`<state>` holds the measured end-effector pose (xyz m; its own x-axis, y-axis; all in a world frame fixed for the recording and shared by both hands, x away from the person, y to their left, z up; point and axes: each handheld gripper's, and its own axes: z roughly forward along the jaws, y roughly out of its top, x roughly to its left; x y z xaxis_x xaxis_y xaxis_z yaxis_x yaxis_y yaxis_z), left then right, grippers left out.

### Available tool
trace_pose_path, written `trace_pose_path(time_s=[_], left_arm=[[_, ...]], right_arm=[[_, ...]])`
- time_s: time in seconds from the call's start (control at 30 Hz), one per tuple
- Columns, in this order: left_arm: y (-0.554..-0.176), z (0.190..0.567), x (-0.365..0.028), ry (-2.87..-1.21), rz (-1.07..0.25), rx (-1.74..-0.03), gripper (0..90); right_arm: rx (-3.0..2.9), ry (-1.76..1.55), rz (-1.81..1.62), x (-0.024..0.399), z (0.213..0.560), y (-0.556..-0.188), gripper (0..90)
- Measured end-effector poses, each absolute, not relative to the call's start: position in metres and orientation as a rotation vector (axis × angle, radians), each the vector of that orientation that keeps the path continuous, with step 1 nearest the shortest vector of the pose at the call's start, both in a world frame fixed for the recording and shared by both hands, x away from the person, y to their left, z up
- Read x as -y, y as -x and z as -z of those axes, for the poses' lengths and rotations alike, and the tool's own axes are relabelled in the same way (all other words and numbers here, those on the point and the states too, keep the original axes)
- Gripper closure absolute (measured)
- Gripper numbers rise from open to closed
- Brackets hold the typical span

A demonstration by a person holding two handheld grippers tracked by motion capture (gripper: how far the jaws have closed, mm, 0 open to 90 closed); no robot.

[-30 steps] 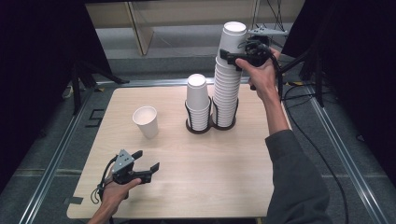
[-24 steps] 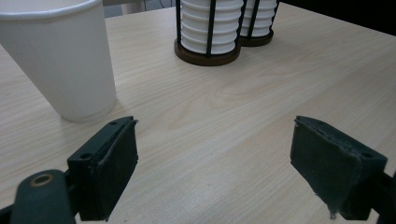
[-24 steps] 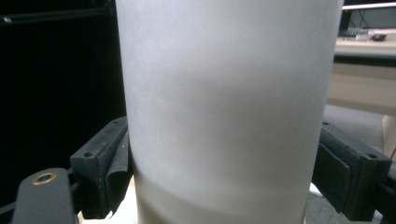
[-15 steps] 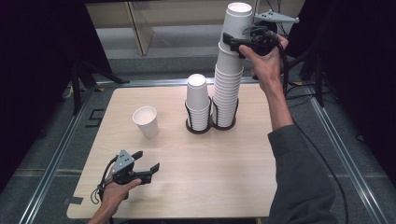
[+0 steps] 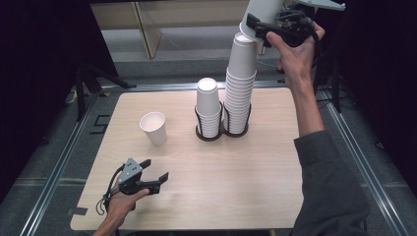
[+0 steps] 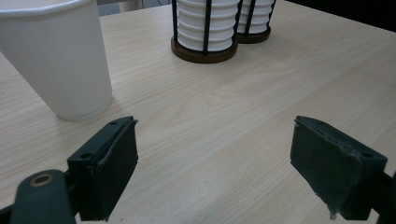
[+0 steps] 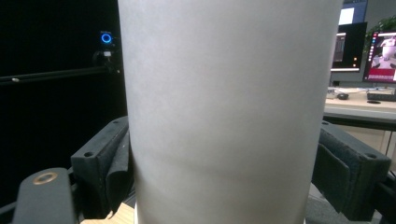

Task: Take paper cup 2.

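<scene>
Seemingly to free it, the right hand-held gripper (image 5: 265, 22) clamps the top cup (image 5: 263, 10) above the tall stack (image 5: 241, 83) by the counter's (image 5: 236, 187) far edge, while the left hand-held gripper (image 5: 150, 178) rests wide open, empty, near the front-left corner.

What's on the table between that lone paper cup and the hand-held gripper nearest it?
Nothing: the high view shows bare wood between the single paper cup and the left gripper.

A pale wooden table (image 5: 236, 191) stands on a grey floor (image 5: 44, 147). Lit computer monitors (image 7: 369, 44) sit on a desk (image 7: 359, 105) in the background.
</scene>
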<state>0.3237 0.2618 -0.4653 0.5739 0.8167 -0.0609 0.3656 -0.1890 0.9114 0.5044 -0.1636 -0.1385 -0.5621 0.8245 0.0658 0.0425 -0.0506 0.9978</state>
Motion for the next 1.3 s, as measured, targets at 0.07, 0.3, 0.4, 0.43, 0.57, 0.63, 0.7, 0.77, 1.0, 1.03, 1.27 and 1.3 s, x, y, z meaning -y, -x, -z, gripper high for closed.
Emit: trace_pose_path(time_s=[0.07,0.3,0.4,0.43,0.57,0.63,0.7,0.77,1.0,1.03,1.27,1.3], left_arm=[[-0.324,0.465,-0.262,-1.783,-0.553,-0.973,14.6],[-0.324,0.466,-0.261,-1.785,-0.55,-0.971,14.6],[-0.324,0.466,-0.261,-1.777,-0.549,-0.971,14.6],[-0.324,0.466,-0.261,-1.777,-0.549,-0.972,14.6],[-0.325,0.467,-0.26,-1.768,-0.54,-0.966,14.6],[-0.325,0.467,-0.259,-1.766,-0.541,-0.968,14.6],[-0.325,0.466,-0.259,-1.772,-0.541,-0.965,14.5],[-0.324,0.466,-0.258,-1.769,-0.537,-0.969,14.6],[-0.324,0.465,-0.255,-1.74,-0.551,-0.954,14.5],[-0.325,0.466,-0.255,-1.719,-0.555,-0.937,14.5],[-0.325,0.466,-0.255,-1.687,-0.589,-0.909,14.5],[-0.325,0.466,-0.255,-1.673,-0.591,-0.906,14.5]], right_arm=[[-1.634,-0.925,-1.672,0.168,0.136,-0.498,15.9],[-1.687,-0.912,-1.637,0.183,0.142,-0.468,15.9],[-1.725,-0.895,-1.614,0.188,0.154,-0.453,15.9],[-1.737,-0.889,-1.613,0.189,0.159,-0.449,15.9],[-1.785,-0.877,-1.603,0.191,0.183,-0.431,15.9],[-1.815,-0.884,-1.616,0.19,0.196,-0.424,15.9],[-1.829,-0.876,-1.617,0.189,0.21,-0.42,15.9],[-1.848,-0.887,-1.634,0.188,0.222,-0.415,15.9],[-1.909,-0.899,-1.649,0.177,0.263,-0.406,15.9],[-1.909,-0.871,-1.637,0.175,0.27,-0.406,15.8],[-1.941,-0.861,-1.694,0.154,0.305,-0.404,15.9],[-1.941,-0.857,-1.717,0.151,0.308,-0.404,15.8]])
